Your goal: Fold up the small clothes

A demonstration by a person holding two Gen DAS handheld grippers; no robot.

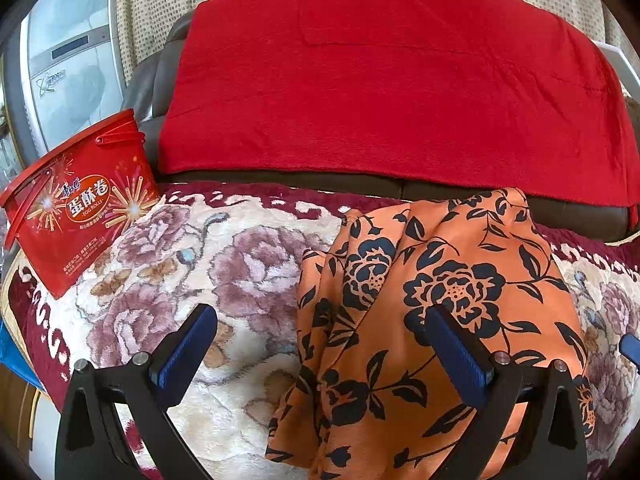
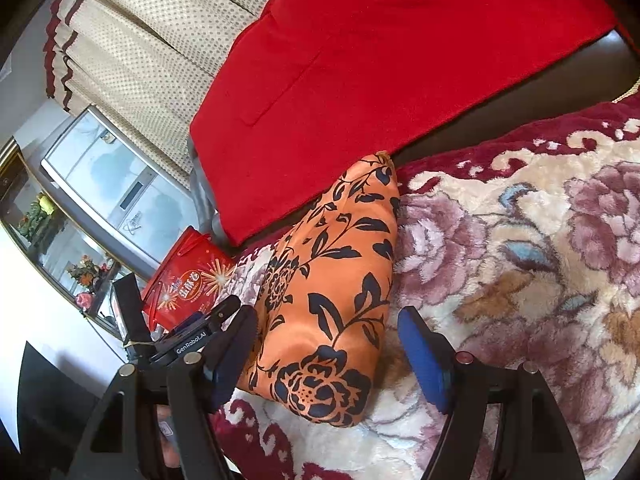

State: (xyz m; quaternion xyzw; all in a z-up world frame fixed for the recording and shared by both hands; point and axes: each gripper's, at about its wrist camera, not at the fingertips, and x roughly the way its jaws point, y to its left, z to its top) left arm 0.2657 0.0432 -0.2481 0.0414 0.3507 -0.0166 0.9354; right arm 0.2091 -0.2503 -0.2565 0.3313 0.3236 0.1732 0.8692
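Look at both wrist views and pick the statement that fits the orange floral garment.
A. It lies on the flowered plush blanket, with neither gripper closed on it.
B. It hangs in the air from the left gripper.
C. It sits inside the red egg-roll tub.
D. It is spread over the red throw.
A: the orange floral garment lies bunched on the flowered plush blanket, and both the left gripper and right gripper stand open around it.
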